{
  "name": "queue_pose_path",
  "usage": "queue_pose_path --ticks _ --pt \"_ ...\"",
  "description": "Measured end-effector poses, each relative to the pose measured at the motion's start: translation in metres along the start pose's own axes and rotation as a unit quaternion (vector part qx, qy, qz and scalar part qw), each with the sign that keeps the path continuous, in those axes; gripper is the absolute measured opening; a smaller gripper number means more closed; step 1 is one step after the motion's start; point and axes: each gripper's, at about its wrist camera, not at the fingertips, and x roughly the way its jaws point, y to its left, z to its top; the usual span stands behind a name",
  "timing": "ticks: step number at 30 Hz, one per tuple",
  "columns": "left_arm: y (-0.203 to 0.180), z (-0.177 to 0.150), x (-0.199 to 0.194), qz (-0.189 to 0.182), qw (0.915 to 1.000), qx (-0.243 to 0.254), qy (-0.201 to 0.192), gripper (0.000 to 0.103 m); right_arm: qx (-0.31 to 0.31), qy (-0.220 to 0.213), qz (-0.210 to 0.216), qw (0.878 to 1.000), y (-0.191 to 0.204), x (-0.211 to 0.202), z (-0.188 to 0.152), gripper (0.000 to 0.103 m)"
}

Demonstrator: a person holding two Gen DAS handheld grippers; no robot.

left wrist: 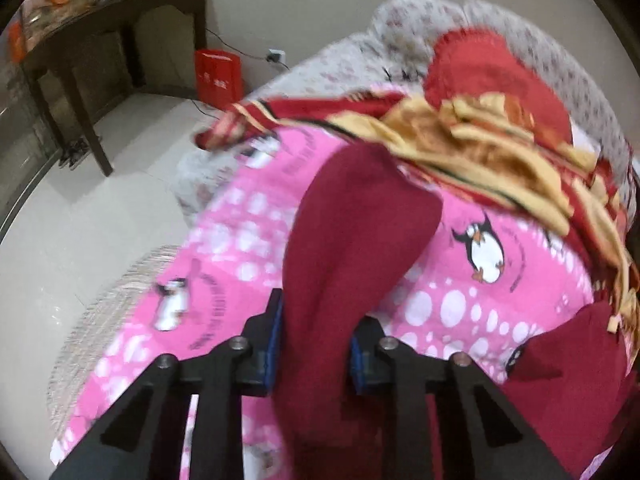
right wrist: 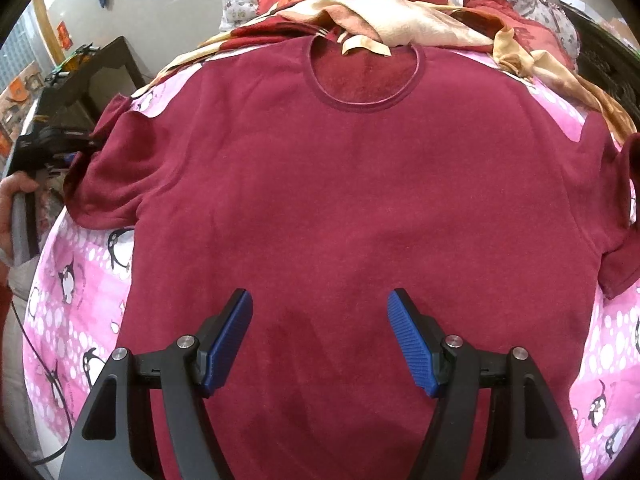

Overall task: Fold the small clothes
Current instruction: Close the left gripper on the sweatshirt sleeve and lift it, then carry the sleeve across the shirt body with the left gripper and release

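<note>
A dark red short-sleeved T-shirt [right wrist: 340, 200] lies flat, neckline away from me, on a pink penguin-print bedsheet [right wrist: 72, 280]. My right gripper [right wrist: 320, 328] is open and empty, hovering over the shirt's lower middle. My left gripper [left wrist: 316, 340] is shut on the shirt's left sleeve [left wrist: 352, 232], which is lifted off the sheet; this view is blurred. In the right wrist view the left gripper [right wrist: 76, 148] shows dimly at that sleeve's edge, held by a hand [right wrist: 12, 208].
A rumpled red and gold blanket [right wrist: 380, 12] and a red pillow [left wrist: 492, 76] lie just beyond the neckline. A dark wooden table [left wrist: 100, 40] and a red bag [left wrist: 218, 76] stand on the pale floor left of the bed.
</note>
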Motion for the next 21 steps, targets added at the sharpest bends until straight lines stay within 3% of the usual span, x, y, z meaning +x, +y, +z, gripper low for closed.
queue_pose_path --ticks 9,18,21 --pt "0.058 -0.022 -0.04 0.001 0.9978 -0.063 -0.022 0.022 -0.002 0.003 0.016 1.0 0.01 0.0 -0.003 0.088" --pt "0.048 -0.04 -0.063 -0.019 0.998 -0.043 -0.043 0.021 0.004 0.005 0.006 1.0 0.006 -0.002 -0.004 0.088" --pt "0.054 -0.044 -0.065 -0.025 0.9967 -0.065 -0.04 0.024 0.005 0.005 0.008 1.0 0.006 -0.005 -0.004 0.088"
